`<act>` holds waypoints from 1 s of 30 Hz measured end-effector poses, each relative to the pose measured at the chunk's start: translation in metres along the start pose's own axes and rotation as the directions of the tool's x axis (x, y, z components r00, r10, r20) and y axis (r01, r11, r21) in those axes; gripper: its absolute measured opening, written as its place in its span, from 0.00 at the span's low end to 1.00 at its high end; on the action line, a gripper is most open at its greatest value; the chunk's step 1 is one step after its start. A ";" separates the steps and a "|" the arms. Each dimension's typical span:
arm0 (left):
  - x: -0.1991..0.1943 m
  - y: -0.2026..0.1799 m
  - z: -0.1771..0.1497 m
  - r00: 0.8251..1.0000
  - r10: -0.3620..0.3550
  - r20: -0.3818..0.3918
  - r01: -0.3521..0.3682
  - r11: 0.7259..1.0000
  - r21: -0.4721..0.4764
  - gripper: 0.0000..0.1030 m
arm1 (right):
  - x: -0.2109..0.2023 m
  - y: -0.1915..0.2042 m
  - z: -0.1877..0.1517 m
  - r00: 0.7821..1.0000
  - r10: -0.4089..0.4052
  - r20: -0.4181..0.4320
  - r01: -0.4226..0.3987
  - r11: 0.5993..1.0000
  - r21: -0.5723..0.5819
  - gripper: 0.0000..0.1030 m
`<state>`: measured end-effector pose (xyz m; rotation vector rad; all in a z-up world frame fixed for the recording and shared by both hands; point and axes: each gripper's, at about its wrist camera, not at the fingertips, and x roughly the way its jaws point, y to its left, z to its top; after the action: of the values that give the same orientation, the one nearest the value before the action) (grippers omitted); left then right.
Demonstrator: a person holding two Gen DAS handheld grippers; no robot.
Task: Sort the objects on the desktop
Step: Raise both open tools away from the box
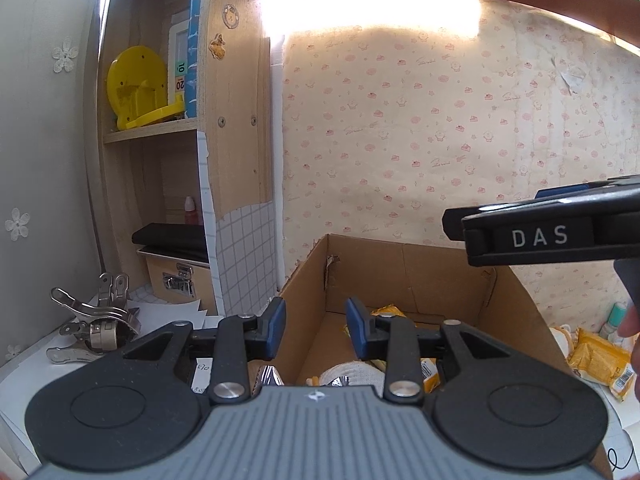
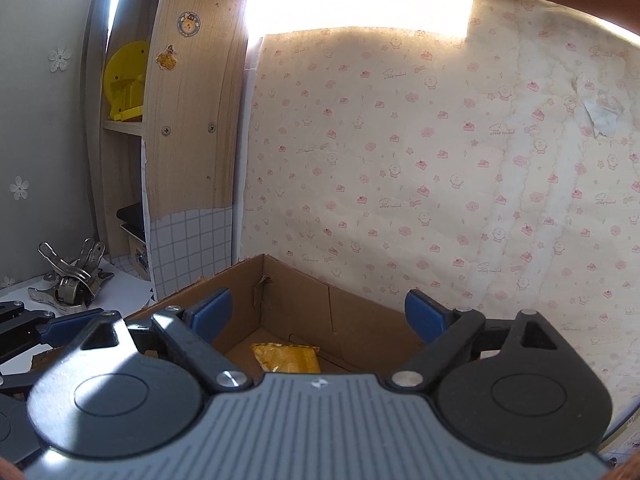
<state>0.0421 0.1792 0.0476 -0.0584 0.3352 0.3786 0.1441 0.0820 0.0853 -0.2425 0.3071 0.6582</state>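
Observation:
An open cardboard box stands against the wallpapered wall; it also shows in the right wrist view. Yellow snack packets lie on its floor, and several packets and a white wrapped item show under my left gripper. My left gripper hovers over the box's left wall, jaws partly open with nothing between them. My right gripper is wide open and empty above the box; its side shows in the left wrist view. More yellow packets lie on the desk right of the box.
A wooden shelf unit stands left of the box, holding a yellow plastic object, a black-lidded case and a small red bottle. Metal clips lie on white paper at the left. Small bottles stand at far right.

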 end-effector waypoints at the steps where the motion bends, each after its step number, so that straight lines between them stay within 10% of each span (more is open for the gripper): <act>1: -0.002 -0.001 0.000 1.000 -0.004 0.002 0.004 1.000 -0.002 0.35 | -0.005 -0.002 -0.001 1.000 -0.005 0.007 0.005 1.000 0.000 0.88; 13: -0.032 -0.045 0.001 0.991 -0.133 0.030 0.133 0.991 0.005 0.38 | -0.100 -0.065 -0.033 0.978 -0.193 0.079 0.189 0.980 0.056 0.91; 21: -0.052 -0.103 -0.008 0.964 -0.265 0.024 0.264 0.964 0.030 0.38 | -0.164 -0.121 -0.075 0.921 -0.386 0.054 0.379 0.920 0.099 0.92; 30: -0.058 -0.162 -0.031 0.940 -0.341 -0.010 0.341 0.939 0.052 0.40 | -0.198 -0.166 -0.127 0.899 -0.437 -0.015 0.434 0.888 0.150 0.92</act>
<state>0.0416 0.0047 0.0369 -0.0631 0.3289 0.0251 0.0749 -0.1958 0.0579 -0.1524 0.2701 0.1889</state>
